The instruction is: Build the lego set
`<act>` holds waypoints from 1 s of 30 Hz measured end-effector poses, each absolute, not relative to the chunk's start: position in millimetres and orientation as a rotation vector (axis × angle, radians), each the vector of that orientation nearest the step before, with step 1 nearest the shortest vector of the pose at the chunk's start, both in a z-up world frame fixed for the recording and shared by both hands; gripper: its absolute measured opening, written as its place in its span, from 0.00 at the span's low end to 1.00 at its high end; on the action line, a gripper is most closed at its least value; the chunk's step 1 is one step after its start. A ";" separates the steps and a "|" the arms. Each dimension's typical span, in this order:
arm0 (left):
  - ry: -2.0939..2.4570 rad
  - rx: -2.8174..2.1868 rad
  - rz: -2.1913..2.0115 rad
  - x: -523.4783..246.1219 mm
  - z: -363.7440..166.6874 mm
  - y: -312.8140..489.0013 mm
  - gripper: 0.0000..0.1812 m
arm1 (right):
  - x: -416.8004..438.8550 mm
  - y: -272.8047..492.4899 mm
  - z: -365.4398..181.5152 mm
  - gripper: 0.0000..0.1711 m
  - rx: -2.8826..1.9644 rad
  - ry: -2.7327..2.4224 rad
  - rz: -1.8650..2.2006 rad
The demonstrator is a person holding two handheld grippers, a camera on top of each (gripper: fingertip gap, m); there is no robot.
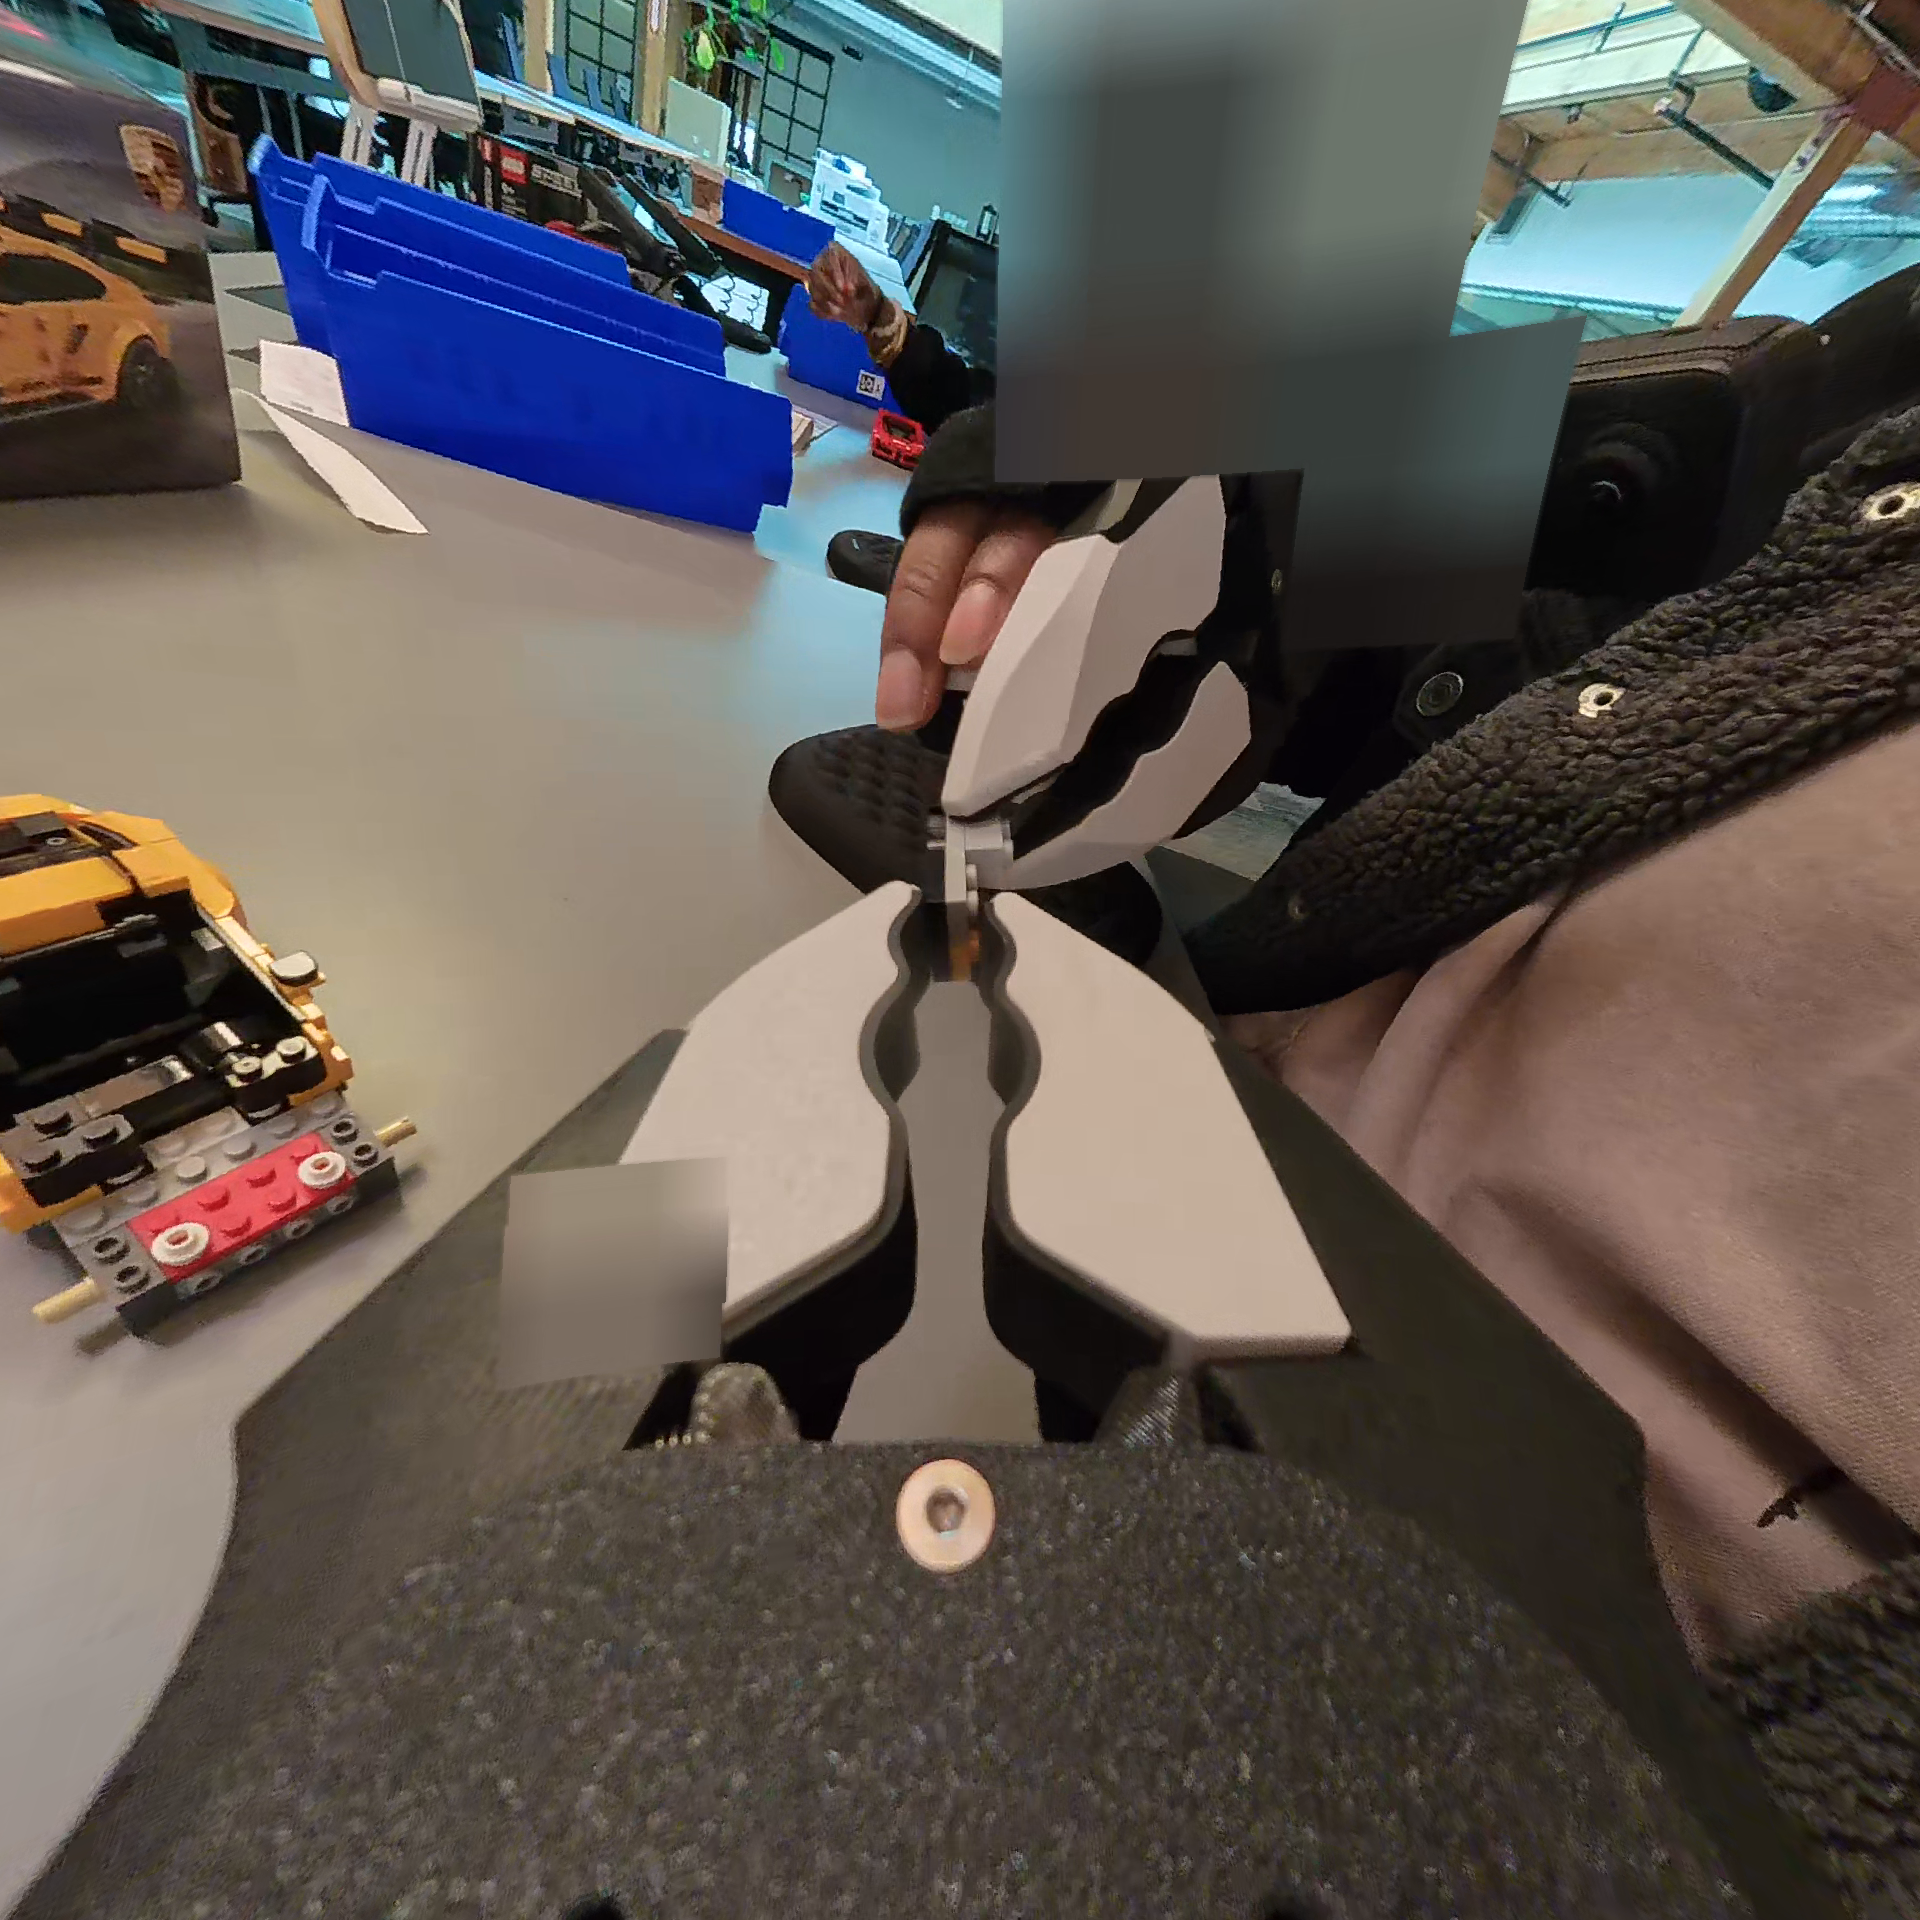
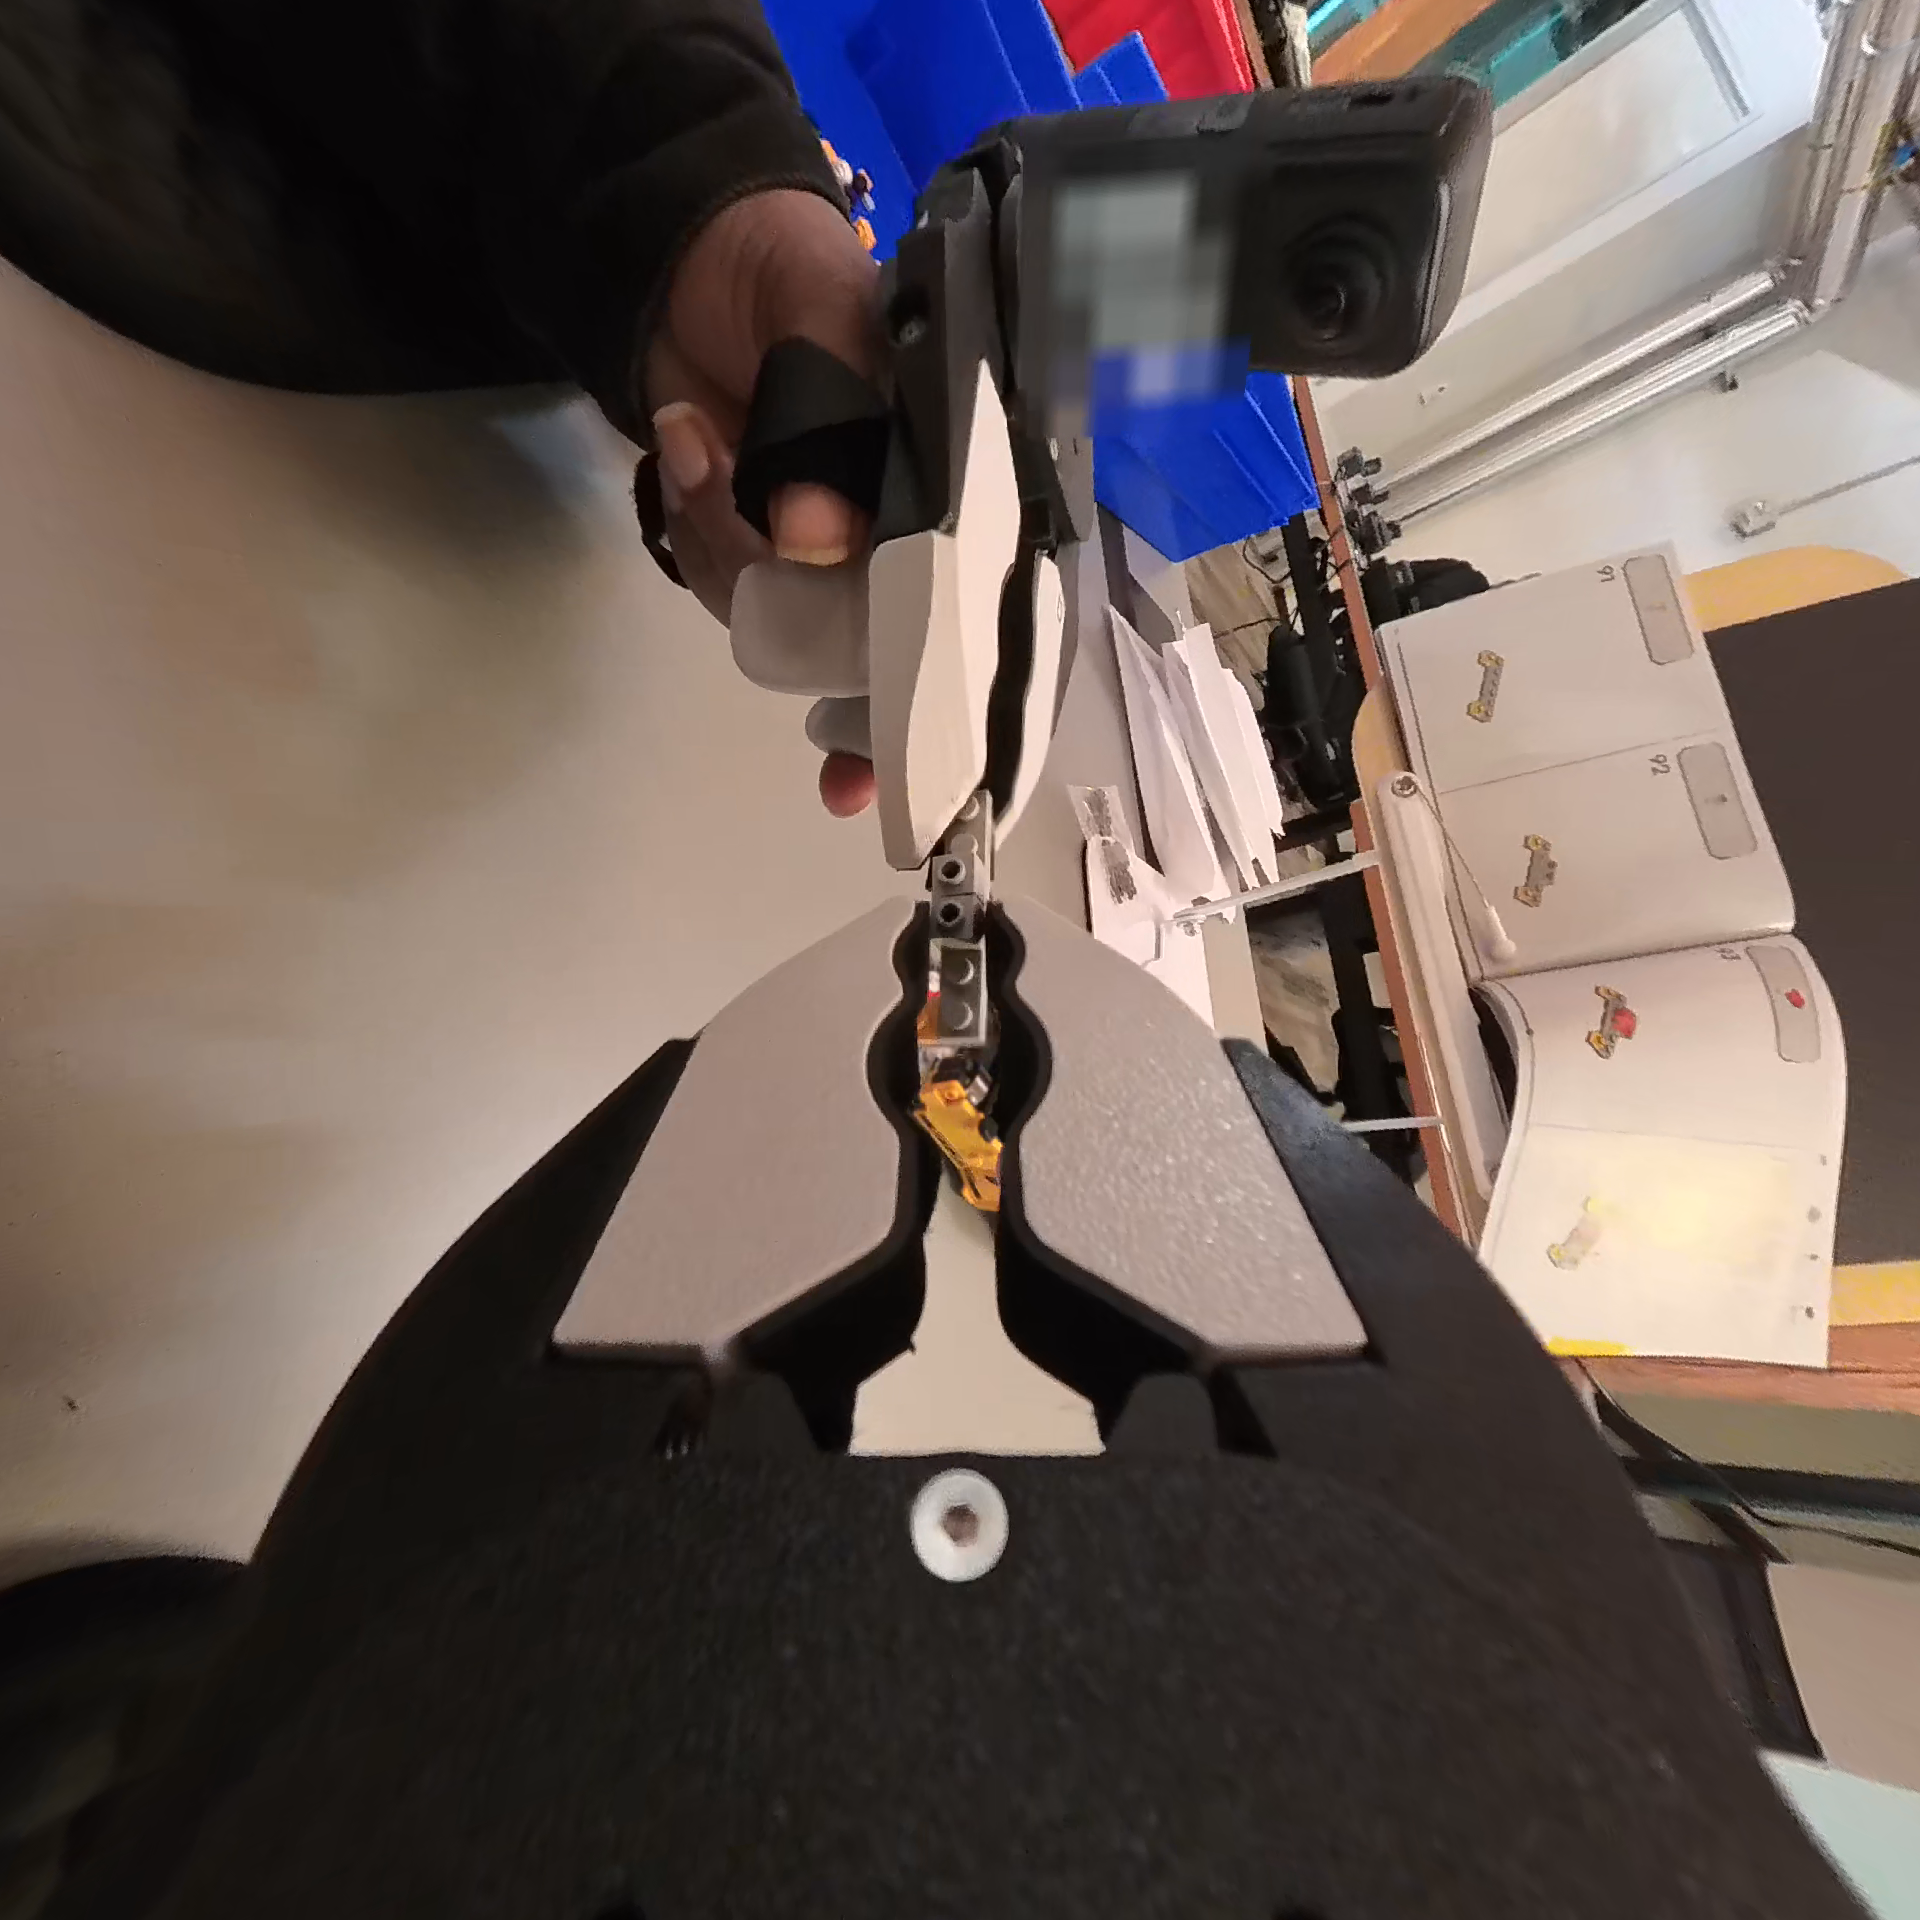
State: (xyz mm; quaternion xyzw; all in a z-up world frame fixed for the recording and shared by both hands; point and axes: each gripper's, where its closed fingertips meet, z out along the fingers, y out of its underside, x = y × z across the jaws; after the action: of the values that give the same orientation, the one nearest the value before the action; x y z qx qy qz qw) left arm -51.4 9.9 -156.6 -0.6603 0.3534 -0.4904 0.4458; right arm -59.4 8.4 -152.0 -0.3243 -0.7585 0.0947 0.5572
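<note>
At centre frame in both wrist views, a small grey sub-assembly (image 1: pixel 964 862) of stacked plates hangs in mid-air between your two tools, well above the grey table (image 1: pixel 499 707). Your left gripper (image 1: pixel 951 920) is pinched narrow on one end, where an orange piece shows; your right gripper (image 2: pixel 956 920) is pinched narrow on the other end, so both clamp the same cluster tip to tip. At the left edge of the left wrist view sits the orange car (image 1: pixel 156 1060), its body largely built but the roof open, the red and grey rear plates bare and tan axle pins without wheels. The instruction booklet (image 2: pixel 1621 935), right side of the right wrist view, lies open at late steps. By that, most is done; this sub-assembly has yet to be joined to the car.
</note>
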 end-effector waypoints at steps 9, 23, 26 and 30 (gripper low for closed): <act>0.852 -1.653 -1.329 -51.5 -156.0 5.0 0.04 | -57.3 3.6 -151.2 0.05 -0.730 -1.787 0.242; 0.844 -1.661 -1.387 -51.7 -156.8 1.8 0.04 | -56.3 0.0 -150.7 0.04 -0.734 -1.789 0.264; 0.848 -1.664 -1.409 -50.9 -157.1 -0.1 0.05 | -55.5 -1.9 -150.9 0.04 -0.728 -1.803 0.275; 0.849 -1.664 -1.431 -50.0 -156.8 -1.9 0.04 | -54.3 -3.5 -150.1 0.04 -0.726 -1.812 0.291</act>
State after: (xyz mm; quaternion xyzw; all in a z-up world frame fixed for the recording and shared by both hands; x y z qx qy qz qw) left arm -50.0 -1.9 -156.8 -0.6528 0.3333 -0.5614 0.3842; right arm -54.3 -3.5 -150.1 -0.3069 -0.7659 0.1232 0.5513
